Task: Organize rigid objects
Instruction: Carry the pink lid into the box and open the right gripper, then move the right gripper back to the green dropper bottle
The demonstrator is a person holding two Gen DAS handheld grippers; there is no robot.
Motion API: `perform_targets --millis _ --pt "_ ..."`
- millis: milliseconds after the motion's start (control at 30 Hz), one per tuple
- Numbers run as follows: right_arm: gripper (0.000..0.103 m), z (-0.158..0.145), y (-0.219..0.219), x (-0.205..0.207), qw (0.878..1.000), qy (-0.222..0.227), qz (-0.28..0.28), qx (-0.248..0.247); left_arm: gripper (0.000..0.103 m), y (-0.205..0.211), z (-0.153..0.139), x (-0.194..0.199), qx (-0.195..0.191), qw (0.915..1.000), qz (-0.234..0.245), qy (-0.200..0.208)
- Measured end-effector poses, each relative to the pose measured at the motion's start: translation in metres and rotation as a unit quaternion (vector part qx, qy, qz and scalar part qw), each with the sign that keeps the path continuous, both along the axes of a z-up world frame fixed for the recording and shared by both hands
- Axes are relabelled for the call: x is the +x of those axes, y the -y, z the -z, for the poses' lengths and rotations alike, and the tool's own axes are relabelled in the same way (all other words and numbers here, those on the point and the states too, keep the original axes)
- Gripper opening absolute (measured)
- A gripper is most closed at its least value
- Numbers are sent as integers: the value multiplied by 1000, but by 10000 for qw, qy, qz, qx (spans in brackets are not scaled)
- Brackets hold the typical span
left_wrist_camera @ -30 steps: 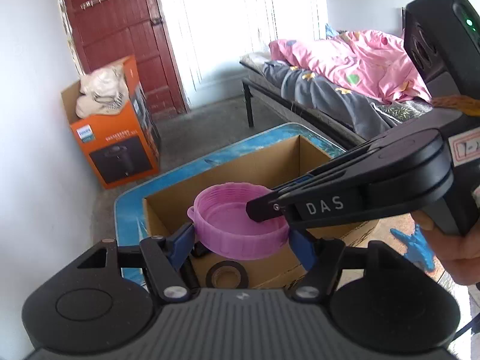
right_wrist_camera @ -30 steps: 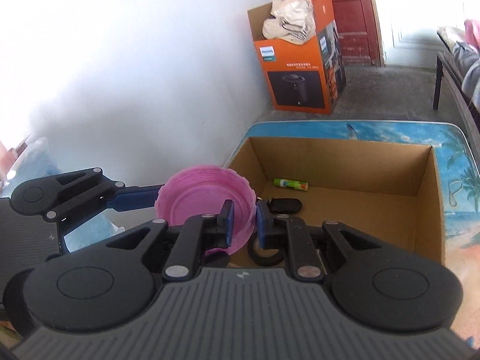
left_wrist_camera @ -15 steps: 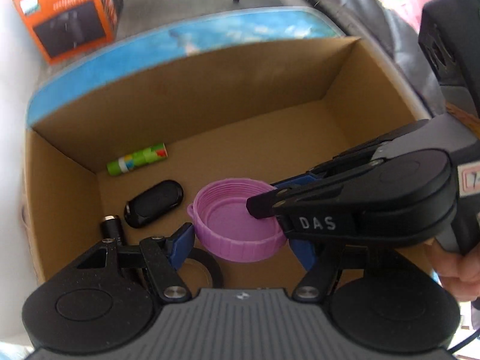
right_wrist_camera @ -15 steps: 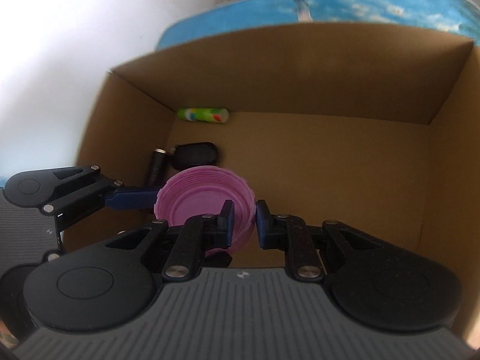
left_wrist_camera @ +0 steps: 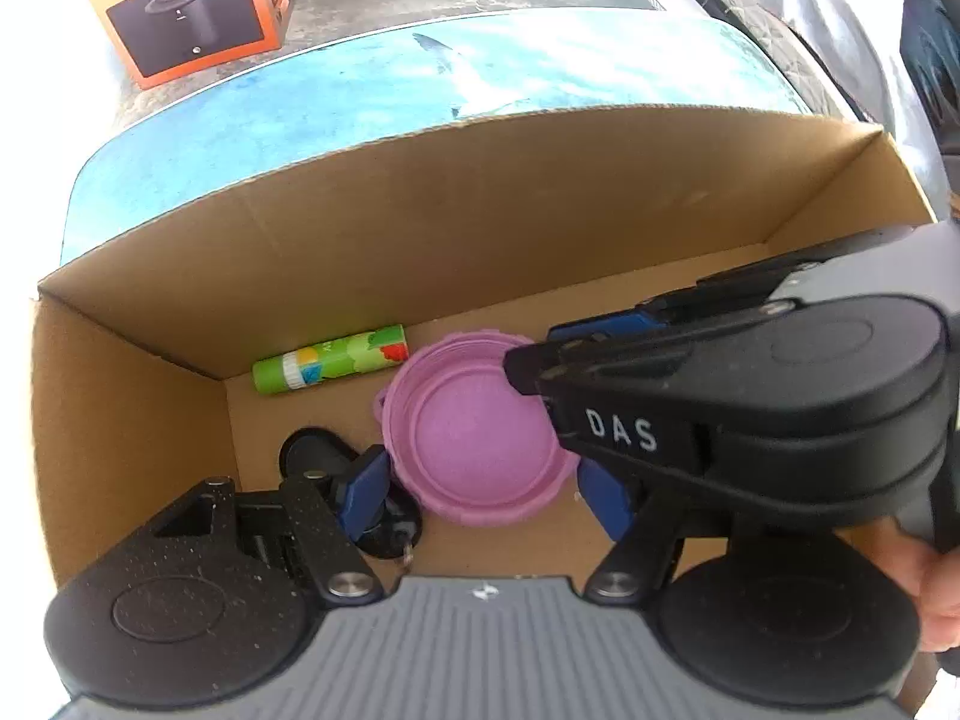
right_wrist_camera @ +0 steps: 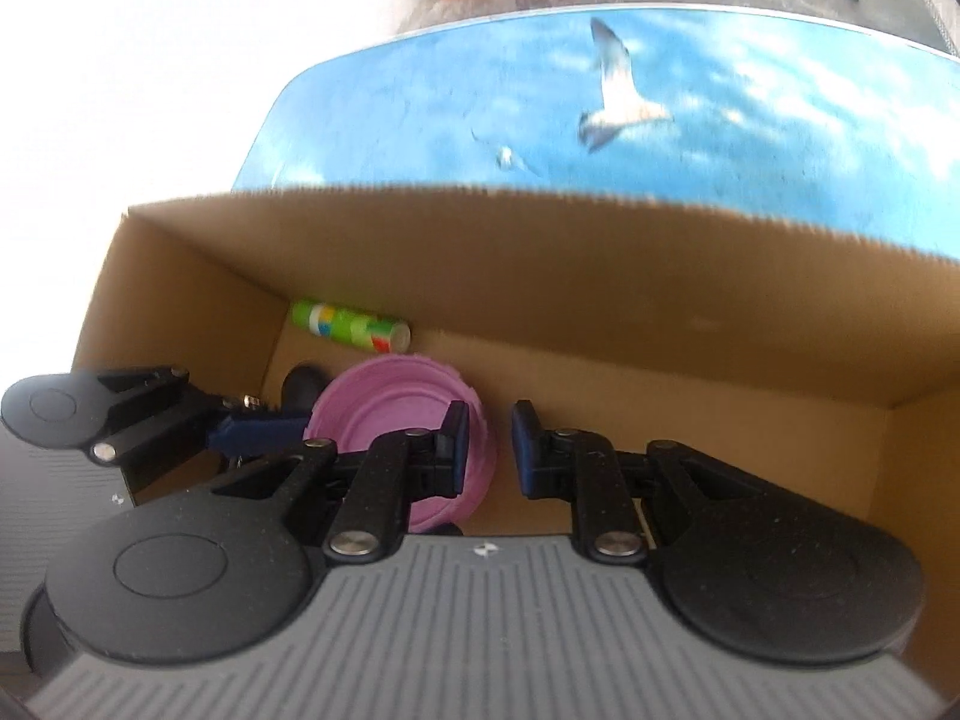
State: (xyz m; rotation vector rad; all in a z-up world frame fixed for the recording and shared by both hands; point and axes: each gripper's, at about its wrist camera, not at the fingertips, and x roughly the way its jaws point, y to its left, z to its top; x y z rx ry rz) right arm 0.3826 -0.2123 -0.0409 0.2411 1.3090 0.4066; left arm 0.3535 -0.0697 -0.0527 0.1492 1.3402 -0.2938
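Note:
A pink plastic lid (left_wrist_camera: 474, 438) sits low inside the cardboard box (left_wrist_camera: 420, 222), between the blue pads of my left gripper (left_wrist_camera: 480, 489), whose jaws stand wide around it. My right gripper (right_wrist_camera: 487, 444) is partly open; its left pad (right_wrist_camera: 453, 447) is over the lid (right_wrist_camera: 390, 420) and its right pad is clear of the rim. It also shows from the side in the left wrist view (left_wrist_camera: 690, 414). A green glue stick (left_wrist_camera: 330, 358) and a black key fob (left_wrist_camera: 312, 450) lie on the box floor at left.
The box stands on a blue table (left_wrist_camera: 360, 96) printed with sky and gulls. An orange carton (left_wrist_camera: 186, 0) stands on the floor beyond. The right half of the box floor (right_wrist_camera: 690, 408) holds nothing I can see.
Both grippers have gone down into the box with the lid. The right gripper's jaws, shut on the rim before, now stand apart.

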Motion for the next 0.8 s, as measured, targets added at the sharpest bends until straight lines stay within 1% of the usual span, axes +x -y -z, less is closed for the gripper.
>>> perform_targets --millis 33,67,100,167,233,367,533,600,667,733,800 --pt "23 -2 2 -1 10000 -24 50 72 70 -2 -2 -3 -28 10000 -18 -2" --pt "30 -7 5 -2 9999 -4 95 128 71 -4 -5 -6 -61 10000 -33 19" --pt "34 -12 7 -4 9998 55 121 158 71 -6 -9 -9 -91 9999 -42 65" --pt "39 -25 11 -10 9994 195 193 213 71 -10 -18 -15 -136 9997 -53 213" --pt "41 -37 18 -15 9984 316 283 379 72 -14 -32 -24 -220 9989 -65 399" --pt "42 -76 39 -42 9931 712 501 792 72 -23 -69 -54 -460 9956 -83 806" --pt "44 -133 64 -110 9806 1491 614 1112 73 -23 -114 -103 -577 9867 74 1521" --pt "45 -153 73 -145 9731 1866 627 1193 76 -26 -129 -127 -688 9813 154 1792" --pt "46 -166 79 -180 9657 2181 633 1255 76 -31 -140 -151 -810 9755 165 2041" --pt "46 -171 84 -215 9592 2430 639 1296 76 -36 -142 -178 -943 9691 198 2272" --pt "46 -167 84 -246 9551 2592 660 1273 76 -40 -139 -208 -1017 9623 167 2519"
